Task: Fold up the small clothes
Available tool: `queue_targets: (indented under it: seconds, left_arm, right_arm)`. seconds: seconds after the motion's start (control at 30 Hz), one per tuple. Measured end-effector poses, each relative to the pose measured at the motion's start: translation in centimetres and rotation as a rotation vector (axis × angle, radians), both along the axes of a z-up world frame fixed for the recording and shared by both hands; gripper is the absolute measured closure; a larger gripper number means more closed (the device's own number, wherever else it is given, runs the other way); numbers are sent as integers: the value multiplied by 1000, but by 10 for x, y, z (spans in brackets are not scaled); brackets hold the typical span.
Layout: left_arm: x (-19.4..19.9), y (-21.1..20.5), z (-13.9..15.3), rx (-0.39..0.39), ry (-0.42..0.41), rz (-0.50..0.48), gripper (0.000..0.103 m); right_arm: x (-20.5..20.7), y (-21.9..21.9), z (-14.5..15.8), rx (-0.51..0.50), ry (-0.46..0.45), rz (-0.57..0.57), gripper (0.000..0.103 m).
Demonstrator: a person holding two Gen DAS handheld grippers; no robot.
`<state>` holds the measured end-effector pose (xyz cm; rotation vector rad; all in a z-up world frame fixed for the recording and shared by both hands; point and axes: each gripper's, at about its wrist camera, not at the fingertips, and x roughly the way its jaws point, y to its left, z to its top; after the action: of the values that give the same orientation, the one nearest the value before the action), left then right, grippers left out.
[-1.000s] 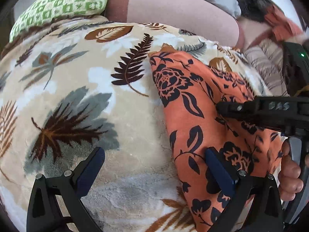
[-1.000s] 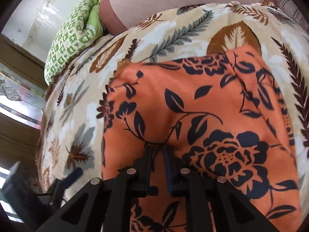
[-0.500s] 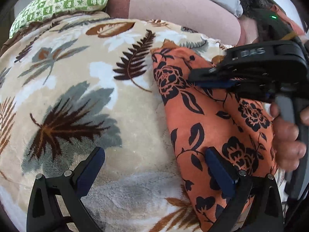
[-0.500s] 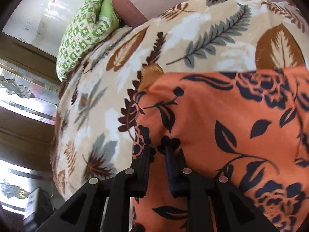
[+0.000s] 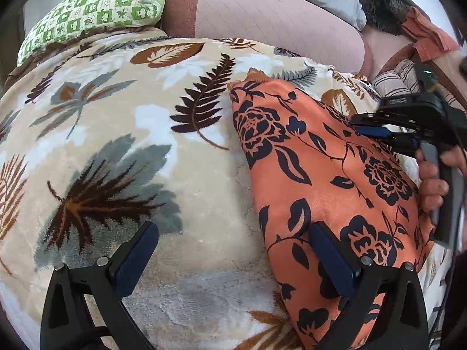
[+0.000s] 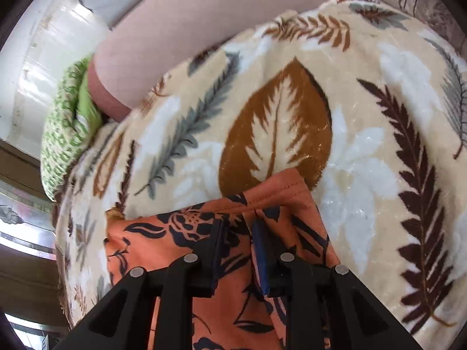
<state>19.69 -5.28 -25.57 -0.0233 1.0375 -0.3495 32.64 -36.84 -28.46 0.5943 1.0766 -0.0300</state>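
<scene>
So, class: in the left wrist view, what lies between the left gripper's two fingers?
Mostly bare leaf-print blanket. The orange floral garment only reaches the right-hand finger; the left gripper stands wide open, holding nothing.

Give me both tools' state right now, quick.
Left tool: wide open, holding nothing.
Right tool: slightly open, jaws have just been opening; orange floral cloth lies between them, apparently released.

Both wrist views steeply down, close; share orange garment [image 5: 329, 192], blanket [image 6: 350, 122]
</scene>
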Motion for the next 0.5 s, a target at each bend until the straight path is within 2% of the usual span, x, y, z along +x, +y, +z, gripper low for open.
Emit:
queue_targets:
  seconds: [0.07,0.23,0.33,0.37,0.4,0.43,0.5]
  left_arm:
    - [-1,2,5,-5,-22,13,0]
    - [-14,-2,24,2,-136,2,0]
    - [-23,-14,18,43,-129,-50,0]
    - [-26,-21,9,69,-102,-84,0]
    - [-28,-24,4,83,-97,-93,0]
    - [-30,-24,2,76,-120,-84,0]
    - [-35,-21,5,75,-146,-76,0]
  right_arm:
    - [-13,-1,12,1,-23,-5,79]
    - [-74,8,41,-40,-94,46,79]
    - [-125,10,50,-75,-133,49,78]
    - [-145,12,47,-94,-138,51,68]
    - [-156,13,39,-106,-118,60,52]
    - [-160,13,30,-105,-98,70,49]
    - [-173,15,13,-104,-65,58,49]
